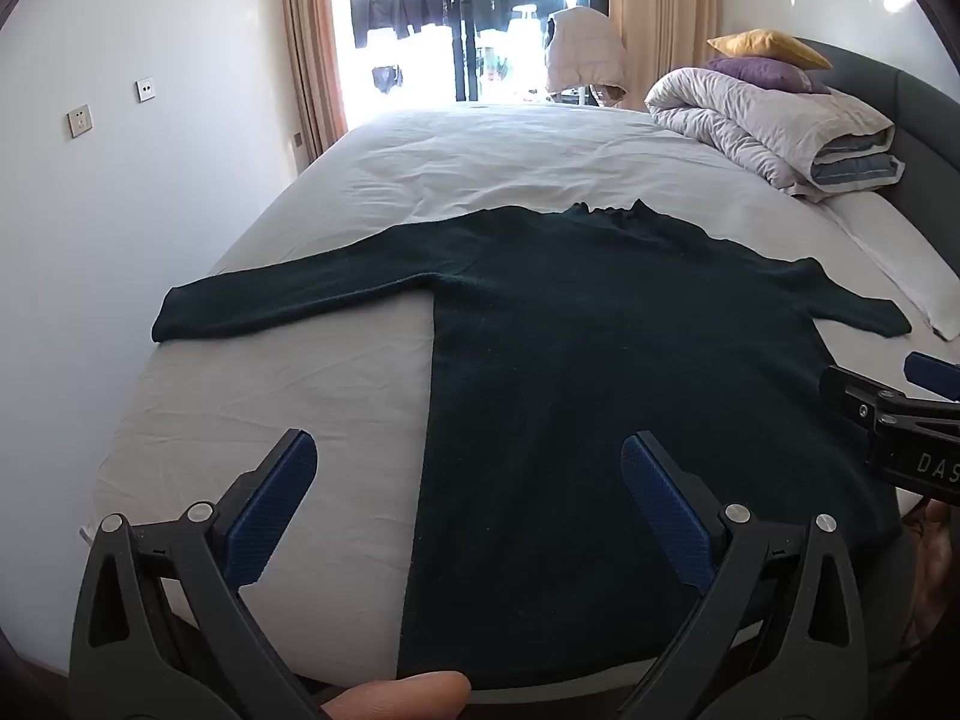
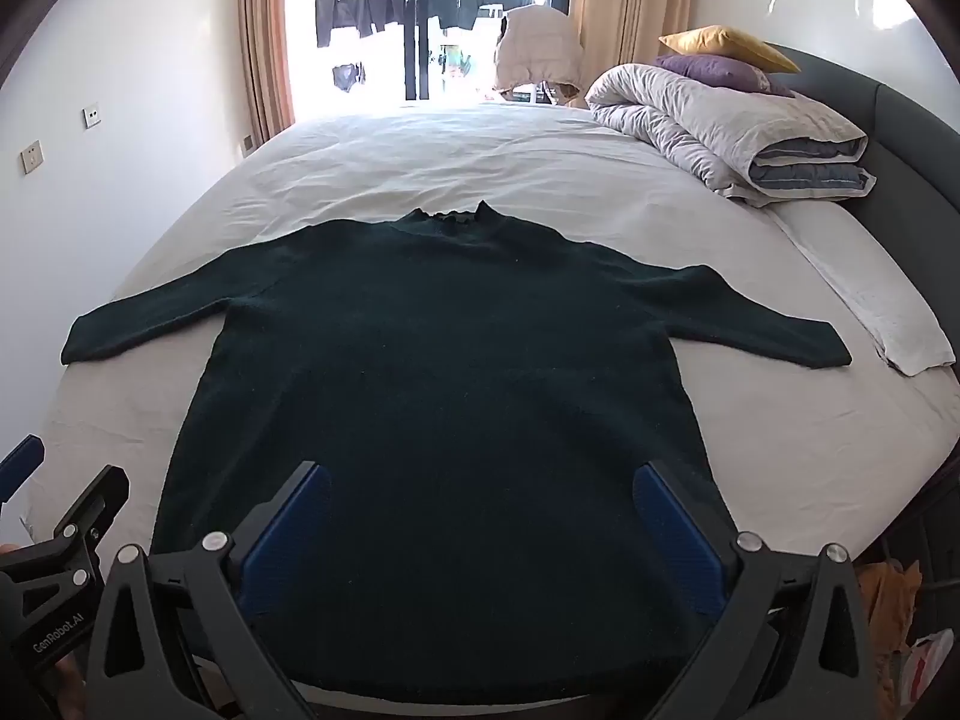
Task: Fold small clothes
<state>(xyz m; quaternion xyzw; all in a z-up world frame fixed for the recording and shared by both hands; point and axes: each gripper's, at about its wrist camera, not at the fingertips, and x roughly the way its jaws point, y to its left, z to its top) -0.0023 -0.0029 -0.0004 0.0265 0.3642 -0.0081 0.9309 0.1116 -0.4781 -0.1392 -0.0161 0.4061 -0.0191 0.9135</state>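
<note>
A dark green sweater (image 1: pixel 600 372) lies flat on the white bed sheet (image 1: pixel 288 372), front down or up I cannot tell, both sleeves spread out sideways, collar toward the window. It also shows in the right wrist view (image 2: pixel 456 396). My left gripper (image 1: pixel 468 480) is open and empty, above the sweater's lower left edge near the bed's front. My right gripper (image 2: pixel 483 510) is open and empty, above the sweater's hem. The right gripper's side shows at the right edge of the left wrist view (image 1: pixel 888 414); the left gripper shows at the lower left of the right wrist view (image 2: pixel 60 540).
A rolled grey duvet (image 2: pixel 732 126) with purple and yellow pillows (image 2: pixel 720 54) sits at the bed's far right by the grey headboard (image 2: pixel 912 144). A folded white cloth (image 2: pixel 882 312) lies along the right edge. The wall is at the left, the window behind.
</note>
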